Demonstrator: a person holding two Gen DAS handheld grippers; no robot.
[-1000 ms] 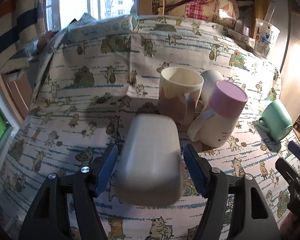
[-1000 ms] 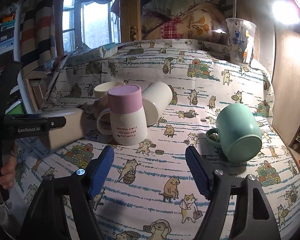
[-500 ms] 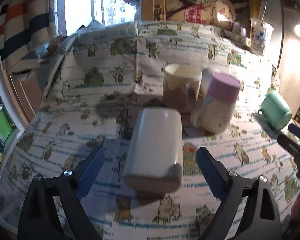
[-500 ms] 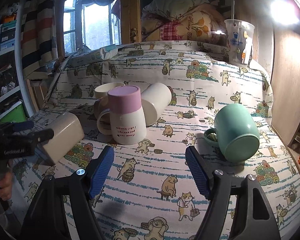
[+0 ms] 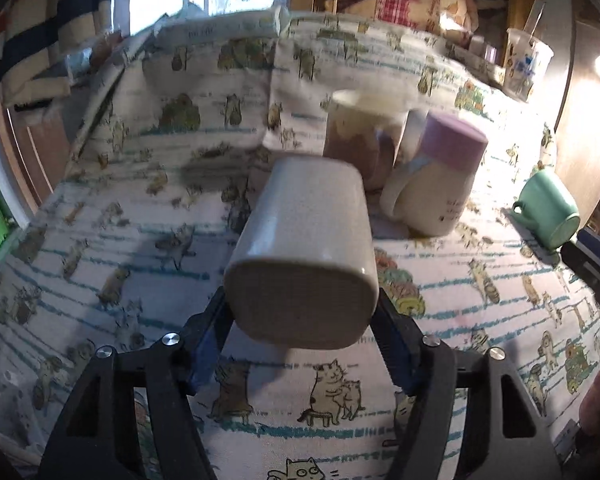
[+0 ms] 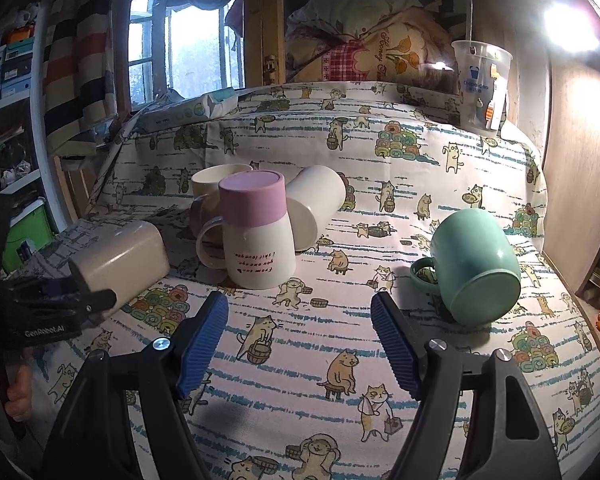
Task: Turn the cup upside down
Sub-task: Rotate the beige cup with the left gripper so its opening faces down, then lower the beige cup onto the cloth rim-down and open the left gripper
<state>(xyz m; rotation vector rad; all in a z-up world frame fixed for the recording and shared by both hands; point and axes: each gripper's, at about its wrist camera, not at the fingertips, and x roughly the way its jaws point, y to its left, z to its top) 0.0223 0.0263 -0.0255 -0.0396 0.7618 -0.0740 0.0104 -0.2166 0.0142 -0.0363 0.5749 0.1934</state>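
Observation:
A beige square-sided cup [image 5: 304, 248] lies on its side on the cat-print cloth [image 5: 140, 240], its flat base toward my left wrist camera. My left gripper [image 5: 300, 320] has its blue pads on either side of the base end and looks shut on it. The same cup shows in the right wrist view [image 6: 120, 258], with the left gripper's black body at the cup's near end. My right gripper [image 6: 298, 326] is open and empty above the cloth, in front of the other cups.
A pink-and-white mug [image 6: 256, 228] stands upside down mid-cloth. A cream mug [image 6: 216, 176] stands upright behind it, a white cup [image 6: 312, 208] lies beside it. A green mug [image 6: 476, 264] lies on its side at right. A clear plastic cup [image 6: 482, 88] stands at the back right.
Half a second ago my left jaws stood wide apart around the lying cup; now they have closed in on its base end. The right gripper has not moved.

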